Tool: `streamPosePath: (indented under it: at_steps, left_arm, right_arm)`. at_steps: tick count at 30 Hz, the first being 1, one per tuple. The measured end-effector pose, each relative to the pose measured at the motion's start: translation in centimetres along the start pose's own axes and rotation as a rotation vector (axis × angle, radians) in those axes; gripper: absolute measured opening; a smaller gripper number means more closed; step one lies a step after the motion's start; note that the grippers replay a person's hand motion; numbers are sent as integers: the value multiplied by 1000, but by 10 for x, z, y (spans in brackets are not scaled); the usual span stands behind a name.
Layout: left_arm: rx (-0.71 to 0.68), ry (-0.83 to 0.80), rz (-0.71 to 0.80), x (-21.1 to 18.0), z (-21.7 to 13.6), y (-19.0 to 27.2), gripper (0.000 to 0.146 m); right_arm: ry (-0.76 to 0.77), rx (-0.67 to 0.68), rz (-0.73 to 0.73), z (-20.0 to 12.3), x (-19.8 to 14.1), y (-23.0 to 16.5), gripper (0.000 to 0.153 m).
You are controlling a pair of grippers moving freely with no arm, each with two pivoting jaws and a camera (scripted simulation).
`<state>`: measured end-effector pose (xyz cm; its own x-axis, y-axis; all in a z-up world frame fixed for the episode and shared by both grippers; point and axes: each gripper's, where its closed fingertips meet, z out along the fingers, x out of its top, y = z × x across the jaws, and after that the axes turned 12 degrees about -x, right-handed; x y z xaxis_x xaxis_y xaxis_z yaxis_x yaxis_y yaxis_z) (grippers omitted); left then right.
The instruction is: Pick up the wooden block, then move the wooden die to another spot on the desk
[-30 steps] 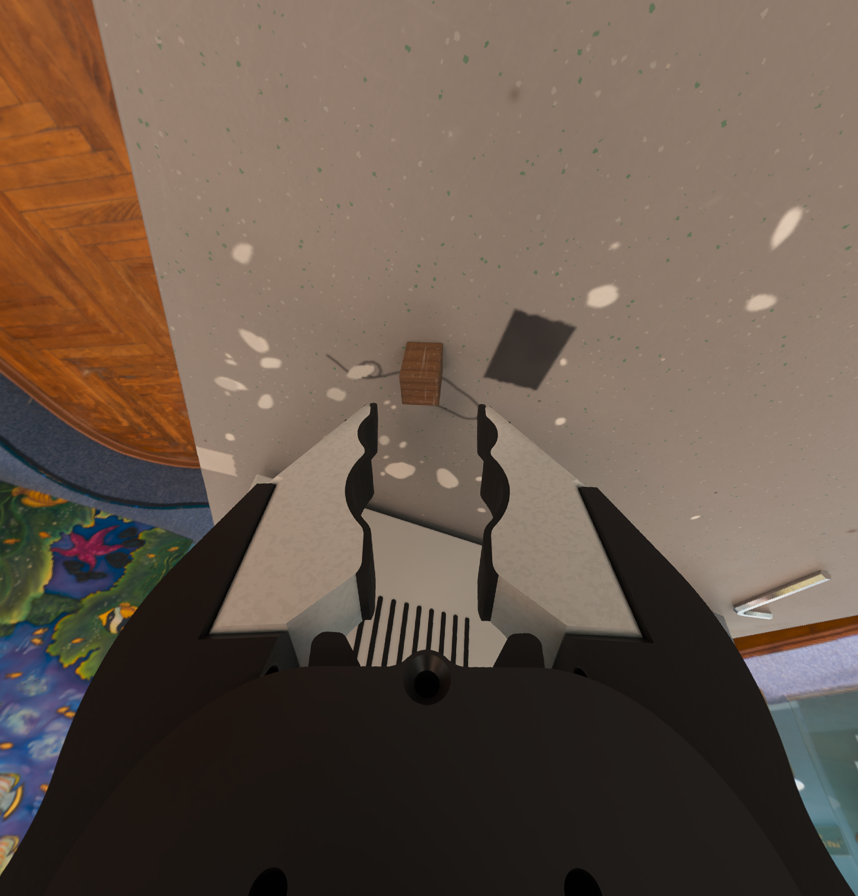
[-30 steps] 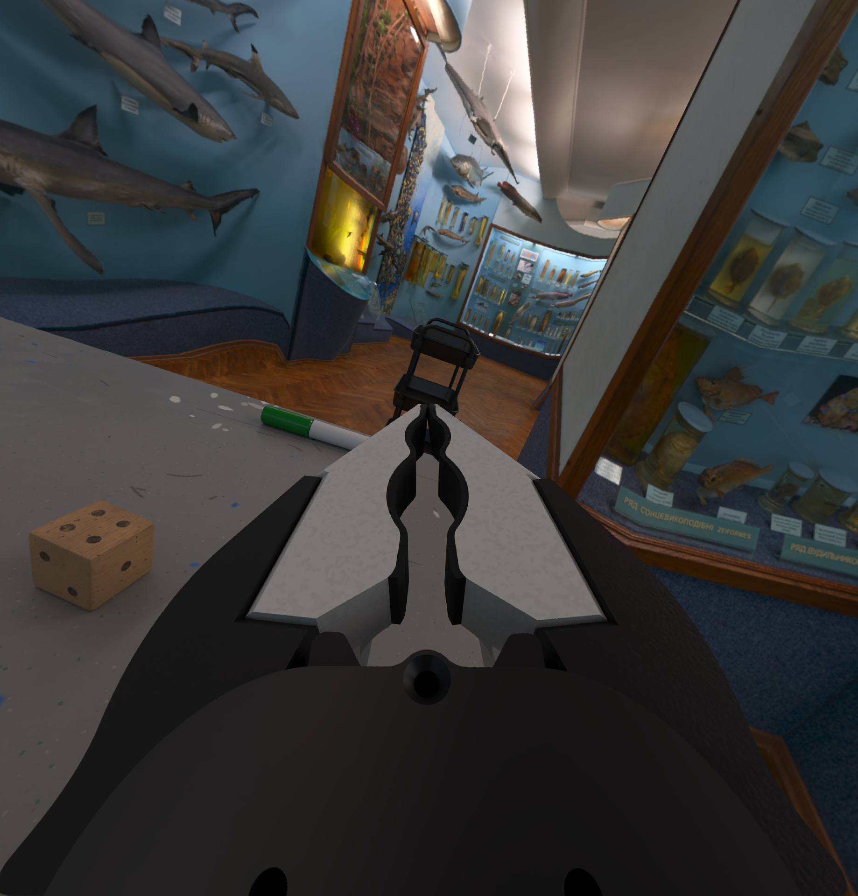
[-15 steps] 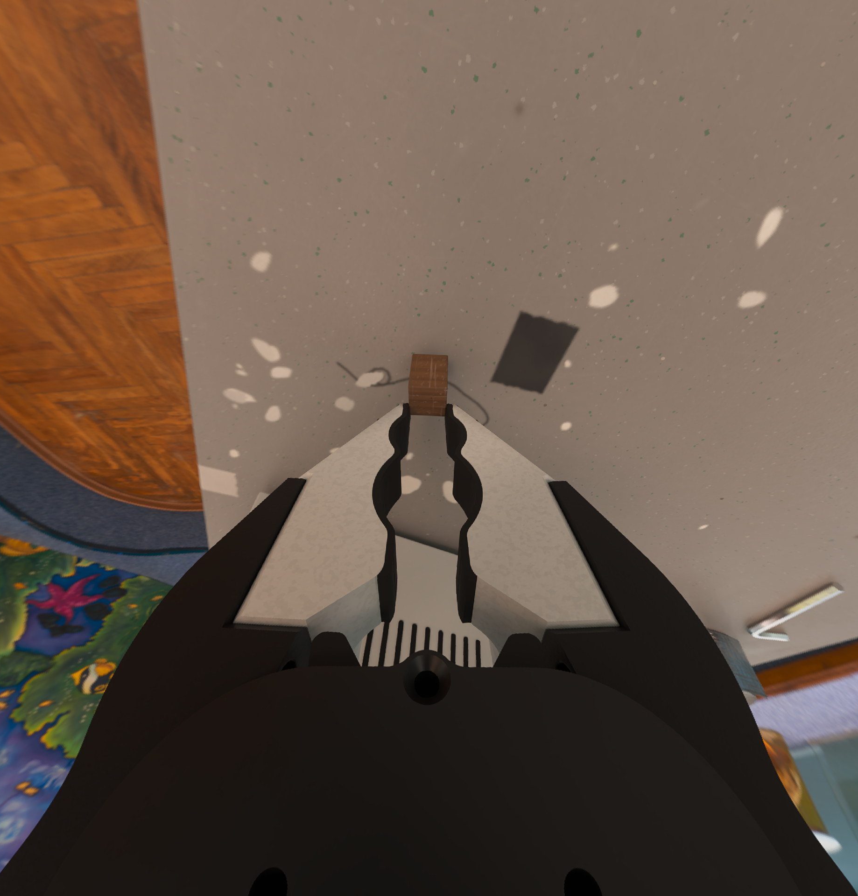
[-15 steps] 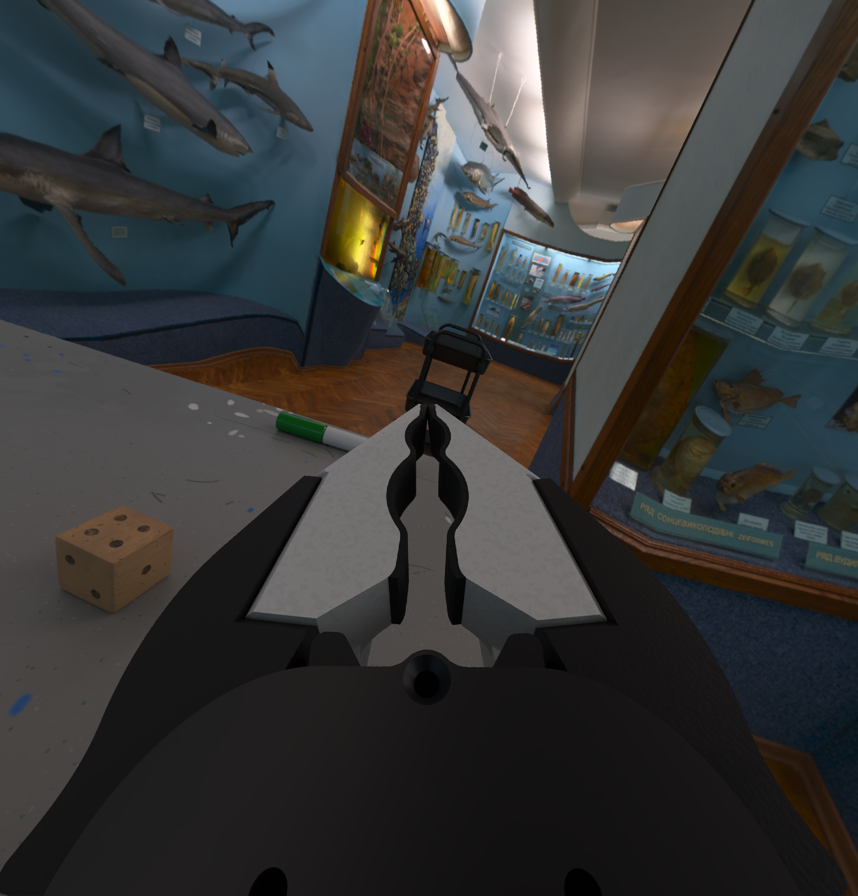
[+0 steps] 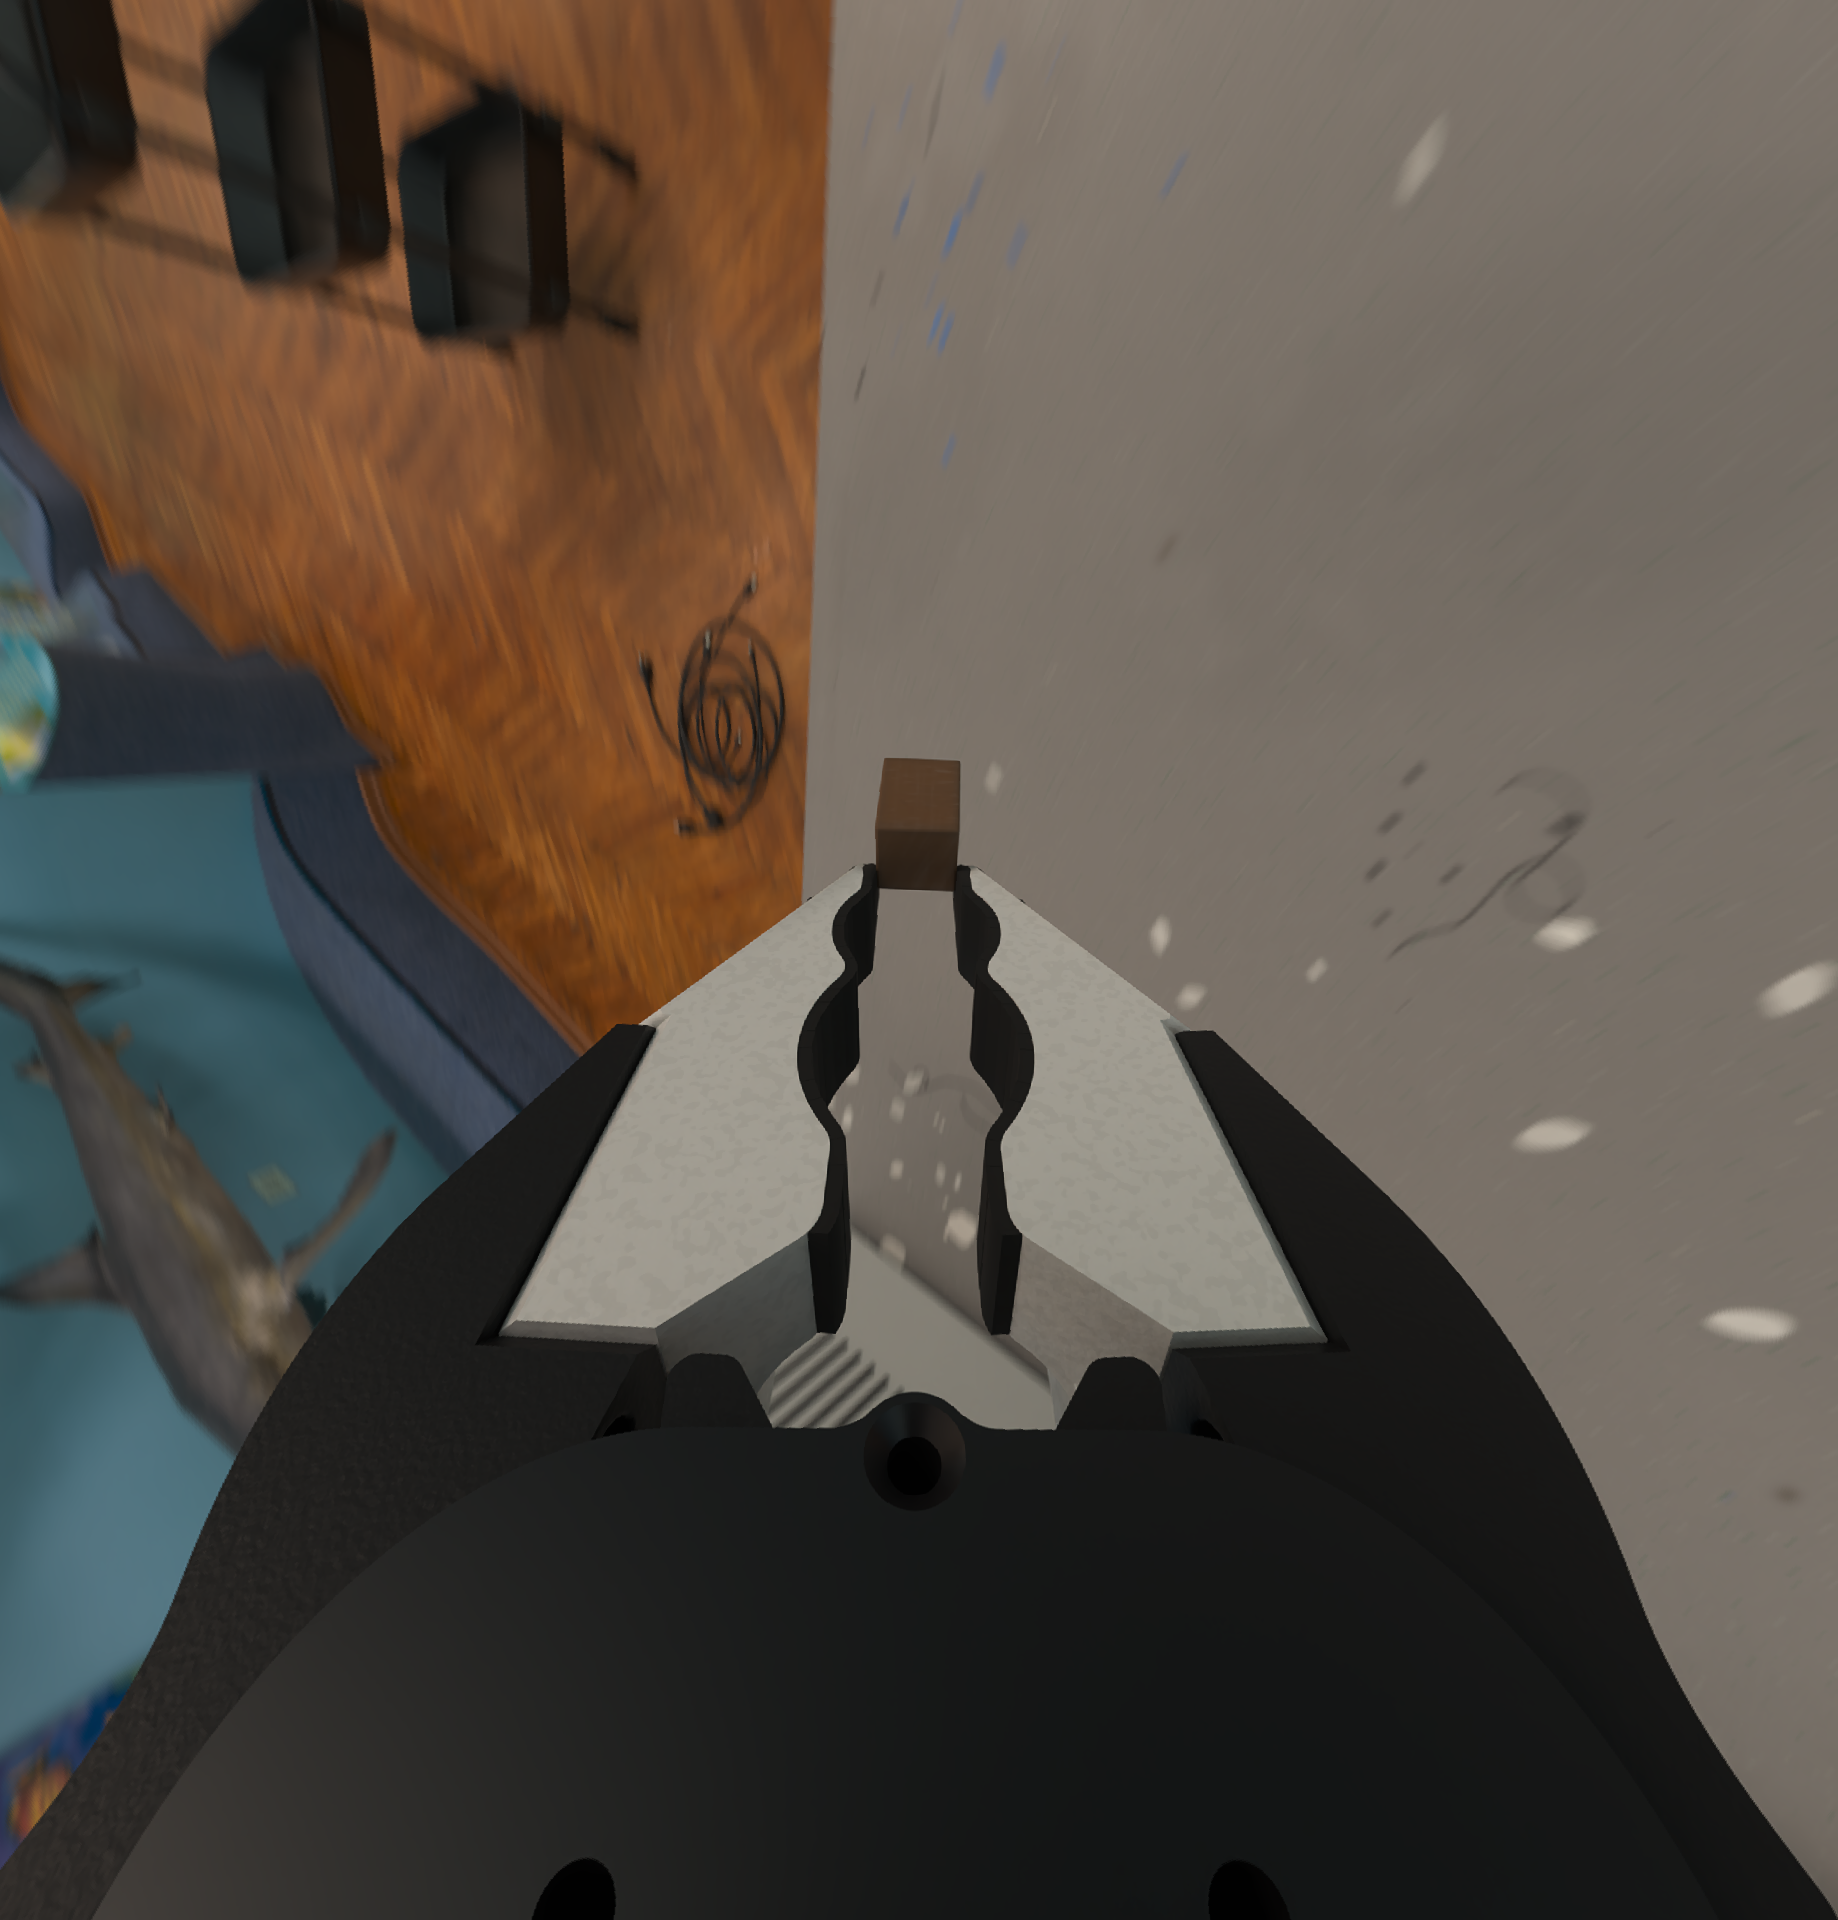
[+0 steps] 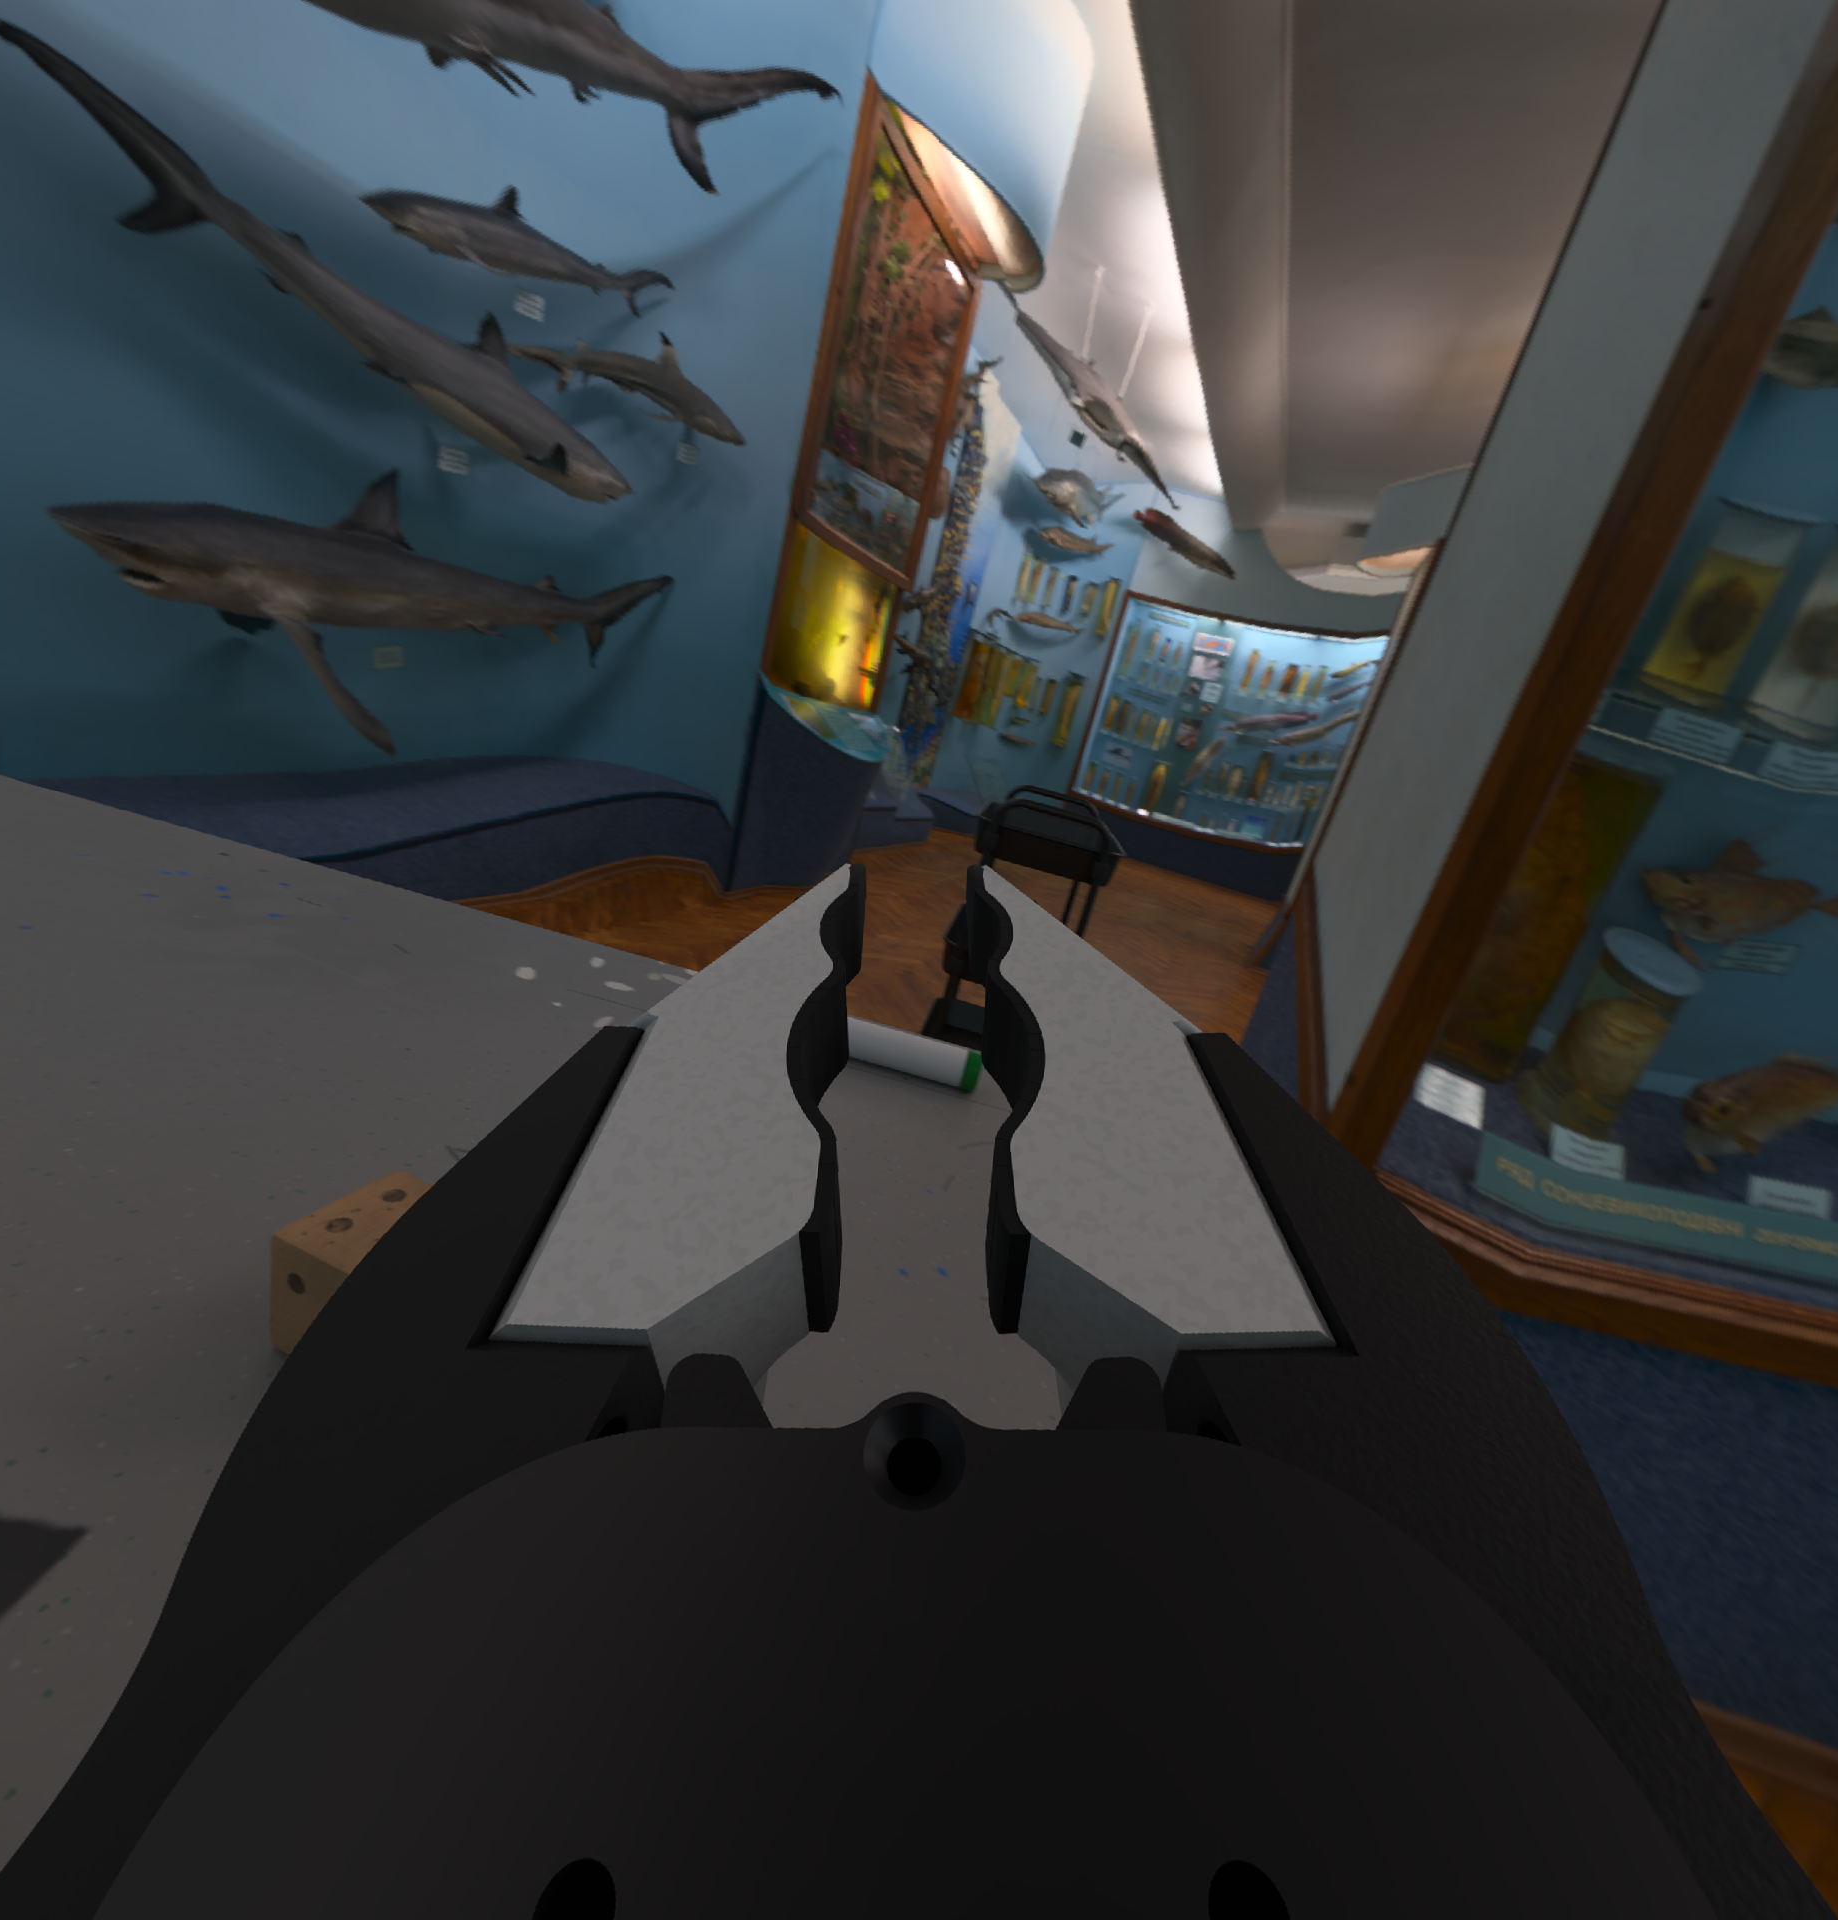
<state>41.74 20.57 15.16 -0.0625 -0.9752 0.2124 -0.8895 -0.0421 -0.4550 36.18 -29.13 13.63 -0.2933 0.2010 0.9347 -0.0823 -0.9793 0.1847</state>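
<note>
Wooden block (image 5: 918, 826) pinched at the tips of the left gripper (image 5: 916, 883) and, judging by the blurred surface (image 5: 1414, 520) behind it, carried clear of it, so step one looks done; the right gripper (image 6: 916, 883), tips spread and holding nothing, hovers with the wooden die (image 6: 338, 1262) low to its left, half hidden by its body. Next move calls for swinging the right gripper left and down to straddle the die. Count: one block, one die, two grippers, one green-capped marker (image 6: 913, 1062) farther off near the surface edge.
</note>
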Motion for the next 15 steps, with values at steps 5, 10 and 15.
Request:
streamPosePath:
  at_steps: [5,10,15]
  left_arm:
    - [-175,202,154,105,13,68,14]
    - [-411,386,227,193,55,128,14]
    - [-508,284,233,207,100,142,14]
  right_arm:
    - [15,132,28,8,0,-23,19]
    - [52,225,28,12,3,-42,19]
    - [51,291,92,12,5,-50,19]
